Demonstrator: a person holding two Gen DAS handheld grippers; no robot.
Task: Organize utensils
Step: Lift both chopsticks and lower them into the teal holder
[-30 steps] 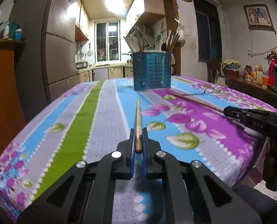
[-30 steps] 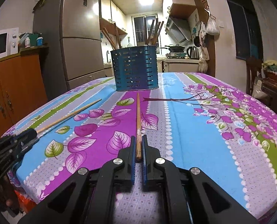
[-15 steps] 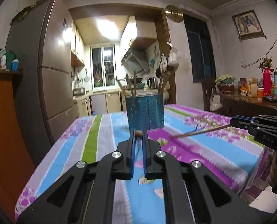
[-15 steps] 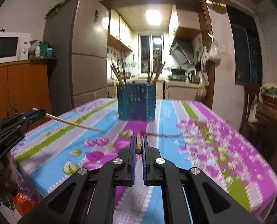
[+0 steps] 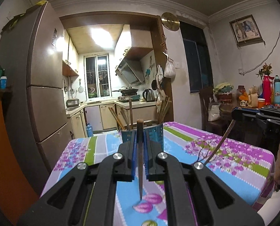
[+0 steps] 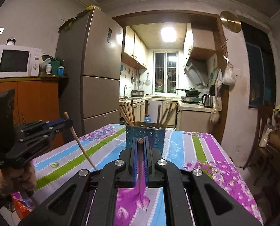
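My left gripper (image 5: 140, 131) is shut on a wooden chopstick (image 5: 140, 160) held above the table, thick end up and tip pointing down. My right gripper (image 6: 140, 143) is shut on a second wooden chopstick (image 6: 140, 165), held the same way. A blue perforated utensil holder (image 5: 156, 134) with several chopsticks in it stands on the table beyond both grippers; it also shows in the right wrist view (image 6: 151, 134). The right gripper shows at the right of the left wrist view (image 5: 236, 113). The left gripper shows at the left of the right wrist view (image 6: 68, 122).
The table wears a striped floral cloth (image 6: 196, 150). A fridge (image 6: 100, 71) and an orange cabinet with a microwave (image 6: 17, 61) stand to the left. A chair (image 5: 209, 109) and a cluttered side table (image 5: 253, 103) stand to the right.
Both grippers have lifted their chopsticks off the table and tilted them from lying flat to hanging tip down. Both views have risen and now look across the room.
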